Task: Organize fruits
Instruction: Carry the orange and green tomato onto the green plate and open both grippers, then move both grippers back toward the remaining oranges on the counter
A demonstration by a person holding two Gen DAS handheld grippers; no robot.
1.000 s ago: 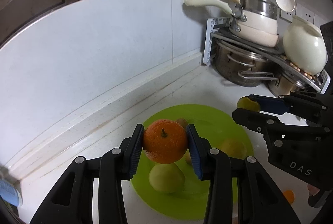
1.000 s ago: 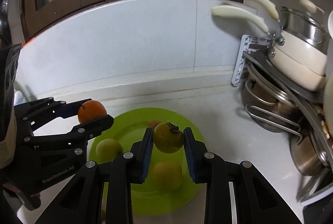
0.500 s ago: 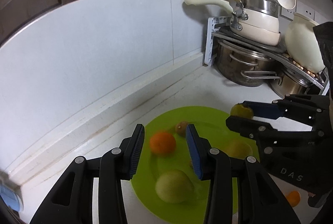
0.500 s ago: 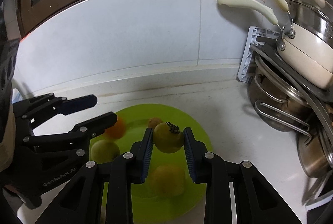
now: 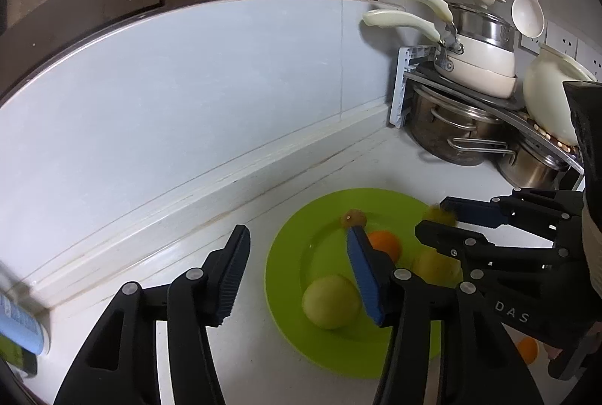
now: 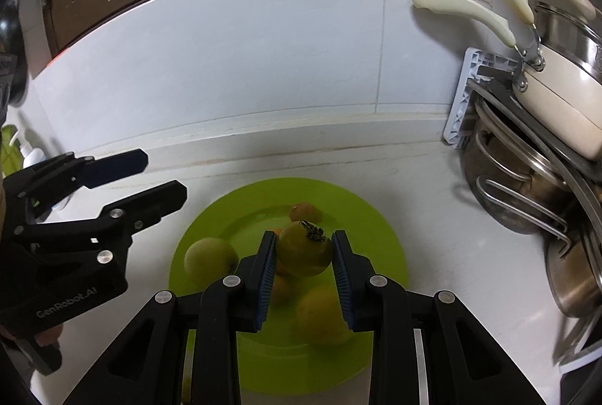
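Observation:
A lime-green plate (image 5: 301, 254) (image 6: 380, 228) lies on the white counter. On it are an orange (image 5: 385, 243), a pale green pear-like fruit (image 5: 330, 300) (image 6: 209, 256), a yellow fruit (image 5: 434, 264) (image 6: 320, 314) and a small brown fruit (image 5: 353, 218) (image 6: 303, 212). My left gripper (image 5: 301, 277) is open and empty, above the plate's left edge; it also shows in the right wrist view (image 6: 150, 175). My right gripper (image 6: 301, 269) is shut on a yellow-green tomato (image 6: 304, 248) with a dark stem, above the plate; it also shows in the left wrist view (image 5: 436, 218).
A corner rack (image 5: 402, 85) with stacked steel pots (image 5: 447, 134) (image 6: 504, 186) and white pans (image 5: 478, 62) stands at the back right. A small orange fruit (image 5: 526, 348) lies on the counter right of the plate. A blue-labelled bottle (image 5: 19, 326) is at the far left.
My left gripper opened and let the orange go onto the plate, then shifted left and opened wider. My right gripper still holds the tomato and has come lower over the plate.

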